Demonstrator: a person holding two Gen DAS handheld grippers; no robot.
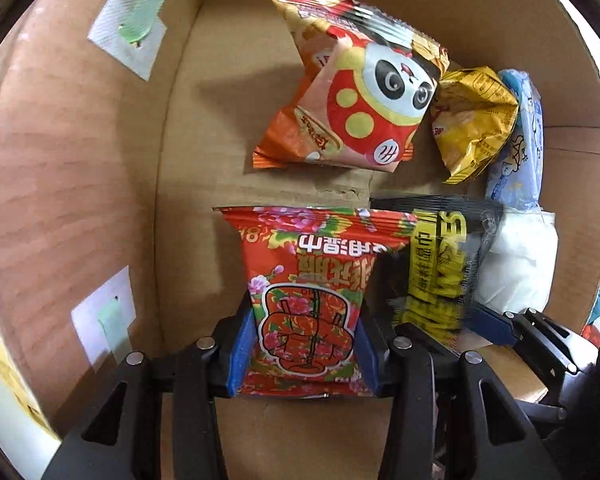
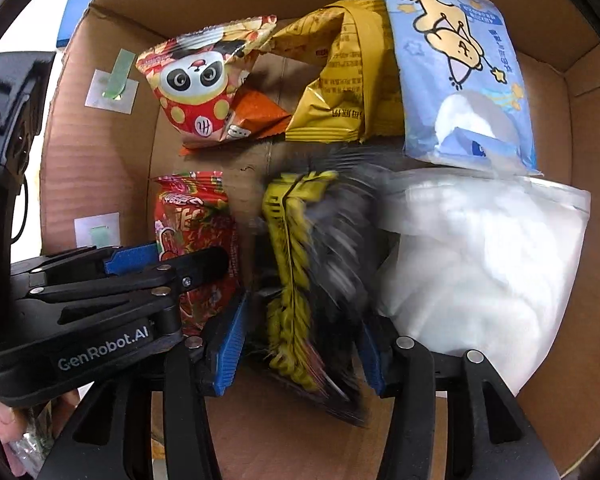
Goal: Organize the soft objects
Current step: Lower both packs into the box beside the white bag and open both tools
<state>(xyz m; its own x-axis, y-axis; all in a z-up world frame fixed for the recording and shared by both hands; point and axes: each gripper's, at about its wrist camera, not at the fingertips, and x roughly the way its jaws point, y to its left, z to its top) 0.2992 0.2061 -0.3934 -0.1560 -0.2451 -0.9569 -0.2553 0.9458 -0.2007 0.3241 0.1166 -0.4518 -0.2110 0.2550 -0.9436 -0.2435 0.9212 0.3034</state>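
Box (image 1: 80, 200) half packed. We see left gripper (image 1: 304, 344) clamped on red pack (image 1: 304, 280), right gripper (image 2: 300, 344) pinching black-yellow pack (image 2: 312, 280), blurred. Risk: packs touching inside box; we judge release may snag neighbour, crushed contents.

Right tongs (image 2: 300, 344) clamp blurred black-yellow packet (image 2: 300, 264); white pouch (image 2: 480, 264) just right, red floral packet (image 2: 196, 220) left, held by left tongs (image 2: 180, 258).
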